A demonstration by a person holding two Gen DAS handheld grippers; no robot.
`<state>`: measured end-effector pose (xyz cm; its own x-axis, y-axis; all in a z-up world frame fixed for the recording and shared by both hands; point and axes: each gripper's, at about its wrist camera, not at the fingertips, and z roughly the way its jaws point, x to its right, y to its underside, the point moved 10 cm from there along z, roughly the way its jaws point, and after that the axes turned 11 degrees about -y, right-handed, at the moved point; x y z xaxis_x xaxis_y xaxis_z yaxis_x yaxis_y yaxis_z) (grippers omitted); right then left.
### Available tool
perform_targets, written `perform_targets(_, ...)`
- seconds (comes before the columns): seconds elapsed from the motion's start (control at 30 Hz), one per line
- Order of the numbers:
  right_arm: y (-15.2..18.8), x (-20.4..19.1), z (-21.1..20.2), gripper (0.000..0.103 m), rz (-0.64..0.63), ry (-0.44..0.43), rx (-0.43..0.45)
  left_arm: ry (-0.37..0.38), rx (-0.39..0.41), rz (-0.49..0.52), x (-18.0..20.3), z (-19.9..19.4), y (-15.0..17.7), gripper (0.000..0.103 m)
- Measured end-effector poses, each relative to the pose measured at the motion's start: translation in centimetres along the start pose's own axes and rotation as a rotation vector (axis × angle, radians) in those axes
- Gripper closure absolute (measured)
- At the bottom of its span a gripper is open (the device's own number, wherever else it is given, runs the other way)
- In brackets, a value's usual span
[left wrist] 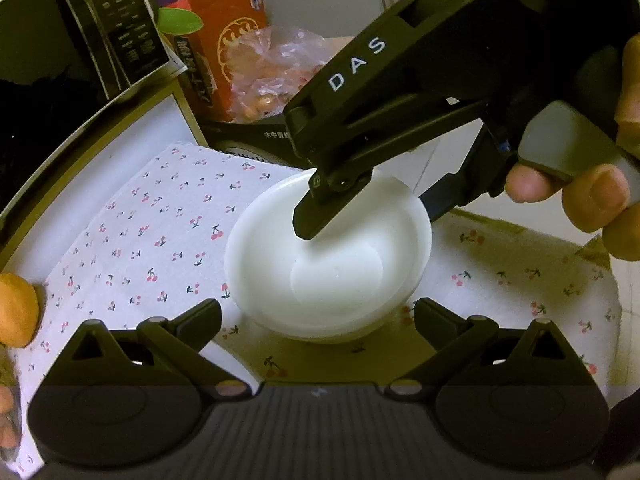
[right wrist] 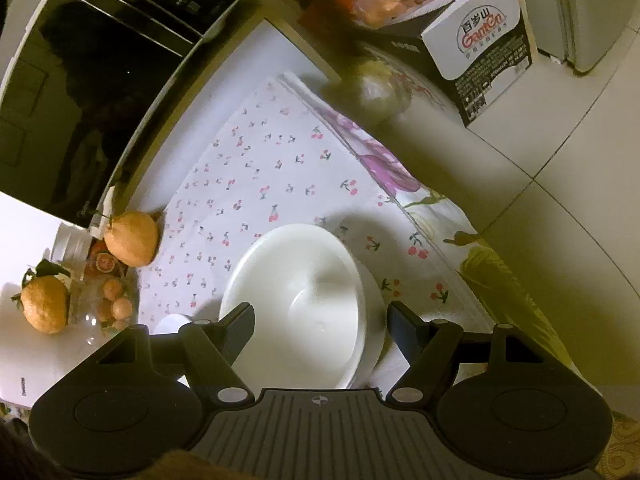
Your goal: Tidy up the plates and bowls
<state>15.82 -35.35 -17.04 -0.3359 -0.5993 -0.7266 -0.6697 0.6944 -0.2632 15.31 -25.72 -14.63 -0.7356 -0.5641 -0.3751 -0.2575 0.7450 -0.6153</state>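
A stack of white bowls [left wrist: 332, 264] sits on the cherry-print cloth [left wrist: 152, 232]. It also shows in the right wrist view [right wrist: 304, 300], with a lower white rim [right wrist: 376, 320] under the top bowl. My right gripper [right wrist: 320, 322] is open and straddles the bowl's near rim; in the left wrist view its one visible finger [left wrist: 316, 216] reaches inside the far rim. My left gripper [left wrist: 318, 314] is open and empty, just short of the near side of the bowls.
A black microwave [right wrist: 80, 92] stands at the back left. Oranges [right wrist: 132, 238] lie at the left. An orange box [left wrist: 224, 36], a bag of fruit [left wrist: 272, 76] and a water carton [right wrist: 480, 52] stand behind. The table edge [right wrist: 500, 272] runs at the right.
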Motion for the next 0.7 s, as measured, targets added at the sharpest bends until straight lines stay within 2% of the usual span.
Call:
perform_targets(0.13,0.1,0.3,0.3,0.029,0.014,0.013,-0.003,0.000,-0.013,0.020,-0.3,0.8,-0.3,0.000)
perform_targets(0.47,0.0,0.6,0.7,0.030,0.050,0.029,0.008,0.074,-0.026,0.065,0.0,1.6,-0.8,0.000)
perform_targets(0.7,0.0,1.0,0.7,0.052,0.054,0.059,0.014,0.108,-0.036,0.032,0.0,1.9,-0.7,0.003)
